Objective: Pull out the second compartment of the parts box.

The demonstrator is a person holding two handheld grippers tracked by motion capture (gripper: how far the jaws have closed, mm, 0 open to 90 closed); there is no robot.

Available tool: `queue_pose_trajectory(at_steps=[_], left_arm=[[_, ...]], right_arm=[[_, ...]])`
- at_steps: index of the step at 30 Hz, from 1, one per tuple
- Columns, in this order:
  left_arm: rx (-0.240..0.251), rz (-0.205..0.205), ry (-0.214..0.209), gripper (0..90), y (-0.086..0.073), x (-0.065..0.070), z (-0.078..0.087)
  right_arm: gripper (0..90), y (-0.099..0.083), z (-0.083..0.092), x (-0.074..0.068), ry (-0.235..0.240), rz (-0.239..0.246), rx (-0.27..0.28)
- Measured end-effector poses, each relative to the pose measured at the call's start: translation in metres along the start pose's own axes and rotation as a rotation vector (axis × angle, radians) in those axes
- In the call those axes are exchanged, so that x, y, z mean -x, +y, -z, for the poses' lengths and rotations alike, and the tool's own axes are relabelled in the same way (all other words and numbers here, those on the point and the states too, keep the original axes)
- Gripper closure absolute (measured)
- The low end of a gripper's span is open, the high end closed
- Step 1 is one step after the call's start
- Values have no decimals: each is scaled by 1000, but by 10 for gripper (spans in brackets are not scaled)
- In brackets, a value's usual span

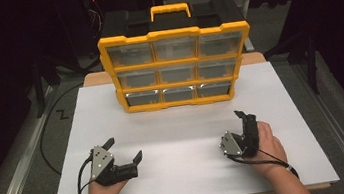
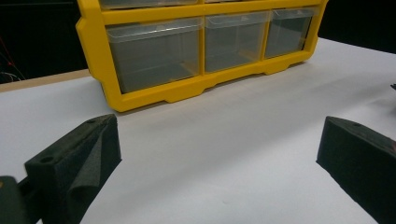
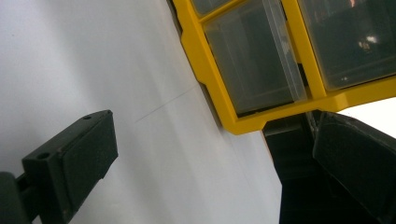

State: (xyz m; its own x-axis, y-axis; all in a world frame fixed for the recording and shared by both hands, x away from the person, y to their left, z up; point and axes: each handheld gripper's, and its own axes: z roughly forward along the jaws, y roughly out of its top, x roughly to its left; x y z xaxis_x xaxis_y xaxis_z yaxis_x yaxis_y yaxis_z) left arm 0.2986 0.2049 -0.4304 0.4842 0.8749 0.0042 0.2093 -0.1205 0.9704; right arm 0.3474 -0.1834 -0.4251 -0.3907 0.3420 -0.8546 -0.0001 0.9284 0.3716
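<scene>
two grippers wait in front of a yellow drawer cabinet (image 1: 177, 66) standing at the far end of the table (image 1: 279, 158), all drawers shut, nothing begun; left gripper (image 1: 124, 151) and right gripper (image 1: 238, 127) both spread wide, holding nothing; the left gripper view reveals empty clear bottom drawers (image 2: 156, 51)

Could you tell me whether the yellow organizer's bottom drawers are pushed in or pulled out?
Pushed in: the three bottom drawers sit flush within the yellow organizer frame, none protruding.

one organiser (image 1: 178, 68), nine drawers, two tools
</scene>
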Motion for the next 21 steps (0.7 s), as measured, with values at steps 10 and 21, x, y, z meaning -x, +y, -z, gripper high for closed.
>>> queue_pose_trajectory(at_steps=[10, 21], left_arm=[[-5, -2, 0, 4, 0, 0, 0], [-10, -9, 3, 4, -1, 0, 0]], right_arm=[[11, 6, 3, -4, -28, 126, -10], [13, 14, 5, -10, -41, 246, -26]])
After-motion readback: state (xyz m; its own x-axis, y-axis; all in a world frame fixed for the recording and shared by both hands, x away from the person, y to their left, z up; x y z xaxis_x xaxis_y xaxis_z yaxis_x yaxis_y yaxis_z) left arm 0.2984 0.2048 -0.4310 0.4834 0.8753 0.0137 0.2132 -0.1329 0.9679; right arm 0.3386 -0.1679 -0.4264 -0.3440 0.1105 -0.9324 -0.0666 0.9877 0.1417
